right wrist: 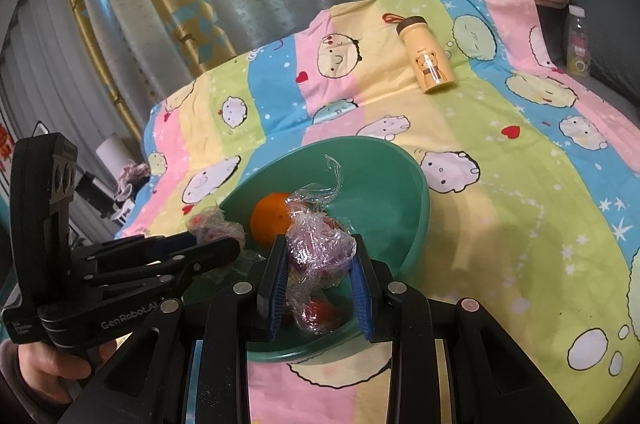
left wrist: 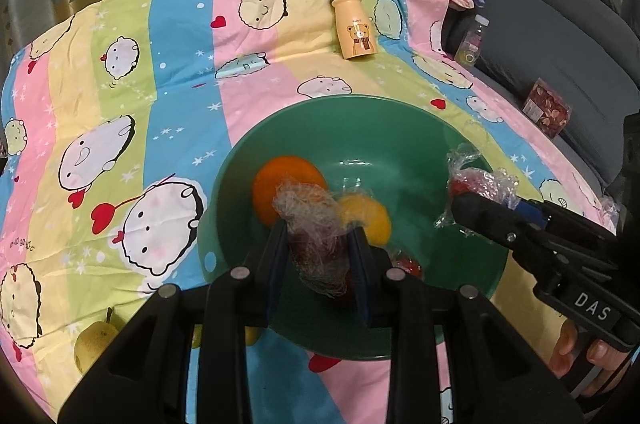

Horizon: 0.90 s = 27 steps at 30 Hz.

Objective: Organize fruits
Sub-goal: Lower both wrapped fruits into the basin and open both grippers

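Left wrist view: green bowl (left wrist: 280, 128) holds orange (left wrist: 280, 180) and yellow fruit (left wrist: 372, 220). Left gripper (left wrist: 320, 248) jaws pinch a net-wrapped fruit (left wrist: 312, 220) over it; right gripper (right wrist: 320, 264) jaws pinch a film-wrapped fruit (right wrist: 320, 244) (unreleased). Pear (left wrist: 94, 344) waits on the worktop (left wrist: 180, 64).

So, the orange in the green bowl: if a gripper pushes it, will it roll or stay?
The orange looks round and smooth, so it would probably roll. It lies on the sloping inside of the green bowl, so it would likely settle back toward the bottom. It seems firm, and unlike the wrapped fruit nearby it has no plastic wrap around it.
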Available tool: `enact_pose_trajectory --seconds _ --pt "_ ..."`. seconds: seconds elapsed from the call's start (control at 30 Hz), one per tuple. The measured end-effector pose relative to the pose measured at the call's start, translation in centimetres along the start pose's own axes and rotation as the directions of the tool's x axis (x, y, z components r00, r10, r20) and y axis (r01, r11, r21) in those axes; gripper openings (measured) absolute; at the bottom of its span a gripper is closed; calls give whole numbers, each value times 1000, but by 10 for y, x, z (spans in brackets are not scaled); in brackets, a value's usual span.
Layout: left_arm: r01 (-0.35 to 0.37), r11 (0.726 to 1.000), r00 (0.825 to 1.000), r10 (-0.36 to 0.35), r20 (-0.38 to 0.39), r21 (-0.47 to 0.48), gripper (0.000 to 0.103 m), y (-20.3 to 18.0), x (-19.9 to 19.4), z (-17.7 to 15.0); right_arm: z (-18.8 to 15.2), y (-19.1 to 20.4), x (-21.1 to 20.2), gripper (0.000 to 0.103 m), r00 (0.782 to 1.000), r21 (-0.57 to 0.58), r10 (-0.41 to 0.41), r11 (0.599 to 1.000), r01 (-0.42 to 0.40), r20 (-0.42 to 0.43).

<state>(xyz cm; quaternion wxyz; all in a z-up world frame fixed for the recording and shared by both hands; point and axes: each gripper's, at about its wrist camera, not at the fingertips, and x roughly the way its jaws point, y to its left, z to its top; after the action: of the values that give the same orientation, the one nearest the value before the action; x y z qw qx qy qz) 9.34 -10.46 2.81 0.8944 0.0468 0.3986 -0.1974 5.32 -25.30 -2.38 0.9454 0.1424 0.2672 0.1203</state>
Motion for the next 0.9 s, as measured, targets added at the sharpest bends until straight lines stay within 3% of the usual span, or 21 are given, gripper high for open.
enact_pose_trajectory --seconds 0.43,0.6,0.73,0.9 --pt "-17 1000 1000 17 -1 2 30 0 3 1 0 -1 -1 31 1000 15 -13 1000 13 1" --pt "-27 1000 1000 27 10 -1 40 2 1 1 1 0 -2 32 1000 17 -18 1000 18 5" --pt "-31 1000 999 31 19 -4 48 2 -2 1 0 -1 -3 45 999 22 -28 999 27 17" --pt "-29 999 998 29 46 -15 58 4 -12 2 2 -6 -15 54 997 54 -25 998 22 69"
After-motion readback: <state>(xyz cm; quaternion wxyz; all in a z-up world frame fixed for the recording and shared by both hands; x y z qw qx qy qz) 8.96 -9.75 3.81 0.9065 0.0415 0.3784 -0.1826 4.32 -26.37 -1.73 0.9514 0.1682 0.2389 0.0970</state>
